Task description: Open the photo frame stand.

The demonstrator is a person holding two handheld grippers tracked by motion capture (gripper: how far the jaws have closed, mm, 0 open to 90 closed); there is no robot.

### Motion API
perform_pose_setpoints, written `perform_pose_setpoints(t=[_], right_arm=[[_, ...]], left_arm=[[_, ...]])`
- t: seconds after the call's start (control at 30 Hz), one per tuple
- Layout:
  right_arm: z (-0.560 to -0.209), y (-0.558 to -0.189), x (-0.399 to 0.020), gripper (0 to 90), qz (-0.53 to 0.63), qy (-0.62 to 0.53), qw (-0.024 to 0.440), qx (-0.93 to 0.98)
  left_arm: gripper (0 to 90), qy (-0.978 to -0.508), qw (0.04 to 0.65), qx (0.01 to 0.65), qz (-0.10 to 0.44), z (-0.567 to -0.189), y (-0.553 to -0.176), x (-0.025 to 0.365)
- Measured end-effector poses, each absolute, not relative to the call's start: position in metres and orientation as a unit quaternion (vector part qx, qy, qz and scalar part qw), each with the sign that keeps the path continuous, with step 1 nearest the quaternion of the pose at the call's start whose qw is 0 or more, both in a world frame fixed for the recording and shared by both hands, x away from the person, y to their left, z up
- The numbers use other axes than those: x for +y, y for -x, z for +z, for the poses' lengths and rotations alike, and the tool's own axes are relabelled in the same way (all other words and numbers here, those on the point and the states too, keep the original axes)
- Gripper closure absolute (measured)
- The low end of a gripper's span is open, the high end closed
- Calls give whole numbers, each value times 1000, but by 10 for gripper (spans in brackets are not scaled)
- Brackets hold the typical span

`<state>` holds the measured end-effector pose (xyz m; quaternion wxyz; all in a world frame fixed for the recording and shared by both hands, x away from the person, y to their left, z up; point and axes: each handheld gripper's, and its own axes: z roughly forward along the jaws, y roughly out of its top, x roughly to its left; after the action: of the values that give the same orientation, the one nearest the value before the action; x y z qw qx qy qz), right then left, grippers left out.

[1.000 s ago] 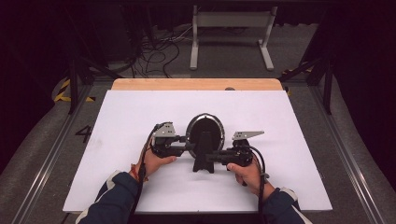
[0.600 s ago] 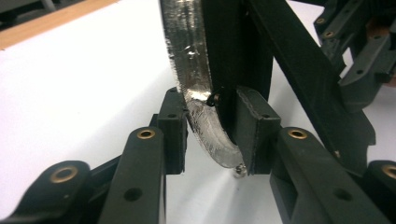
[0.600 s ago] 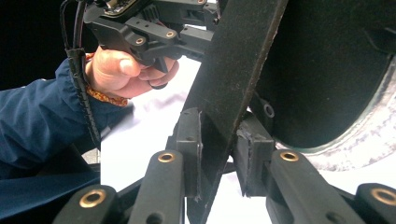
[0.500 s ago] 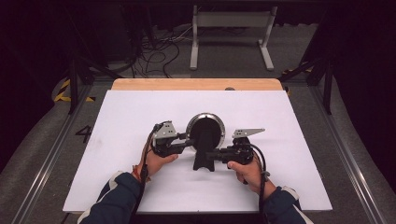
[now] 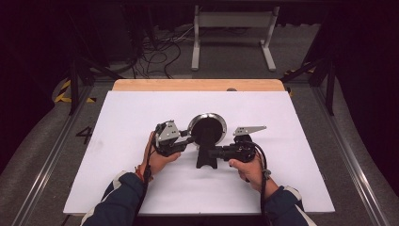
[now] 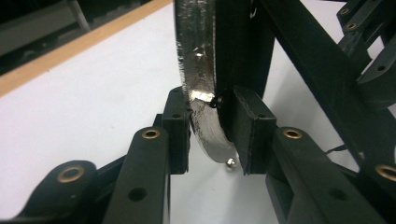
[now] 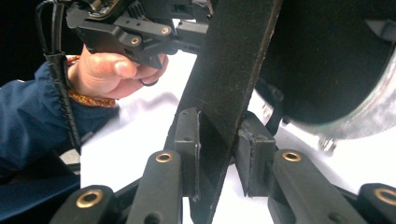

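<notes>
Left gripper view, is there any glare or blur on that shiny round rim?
Left gripper view: bright glare patches on the silver rim, and the near black jaws are soft. Right gripper view: the rim at right is blurred, the black stand bar fairly sharp. High view: the white table is evenly lit, surroundings dark.

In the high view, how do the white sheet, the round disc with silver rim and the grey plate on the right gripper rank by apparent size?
1. White sheet, by far the largest.
2. Round disc with silver rim.
3. Grey plate on the right gripper, smallest.
</notes>
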<state>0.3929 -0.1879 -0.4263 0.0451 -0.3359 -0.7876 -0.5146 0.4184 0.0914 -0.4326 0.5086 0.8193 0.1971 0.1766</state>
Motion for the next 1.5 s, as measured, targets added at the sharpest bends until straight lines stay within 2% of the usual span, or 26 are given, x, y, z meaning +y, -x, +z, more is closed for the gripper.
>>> perform_pose_setpoints(t=[0.2,0.73,1.07,1.5], right_arm=[[-426,-399,-190,718,-510,342,34,-788],[-429,-397,-191,716,-500,346,17,-794],[-433,-388,-192,721,-479,348,8,-806],[-437,-383,-189,720,-465,344,-4,-816]], left_arm=[[712,-816,502,196,212,-434,-419,87],[721,-814,498,188,232,-437,-412,84],[742,-822,498,181,208,-437,-405,85],[709,-825,499,184,189,-443,-407,83]])
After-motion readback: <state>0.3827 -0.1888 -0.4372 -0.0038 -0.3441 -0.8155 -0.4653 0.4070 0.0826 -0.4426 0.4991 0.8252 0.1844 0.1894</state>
